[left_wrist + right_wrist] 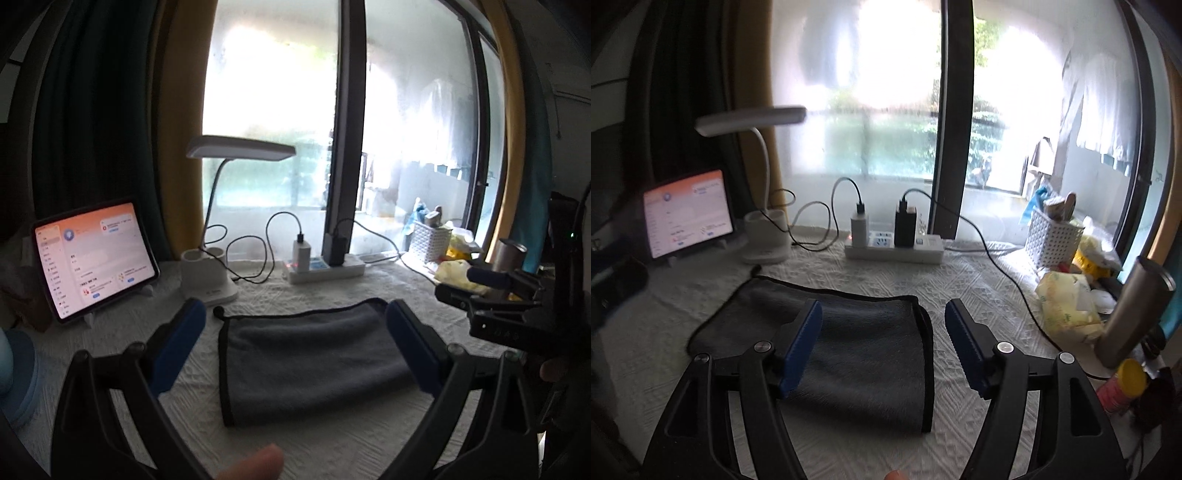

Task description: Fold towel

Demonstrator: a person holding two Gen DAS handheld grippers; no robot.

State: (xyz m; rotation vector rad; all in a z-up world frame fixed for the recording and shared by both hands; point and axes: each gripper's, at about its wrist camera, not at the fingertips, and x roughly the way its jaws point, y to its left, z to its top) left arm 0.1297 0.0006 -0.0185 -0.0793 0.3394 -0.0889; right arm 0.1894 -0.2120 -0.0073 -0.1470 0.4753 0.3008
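A grey towel (314, 358) with black trim lies folded on the white textured tablecloth (332, 284); it also shows in the right wrist view (864, 354). My left gripper (295, 314) is open and empty, held above the towel with its blue pads on either side. My right gripper (882, 314) is open and empty above the towel's right edge. The right gripper also shows at the right edge of the left wrist view (491, 291).
At the back stand a lit tablet (92, 258), a white desk lamp (210, 273) and a power strip (325, 267) with chargers and cables. At the right are a white basket (1052, 240), yellow packets (1067, 306), a steel bottle (1134, 314) and a small jar (1123, 384).
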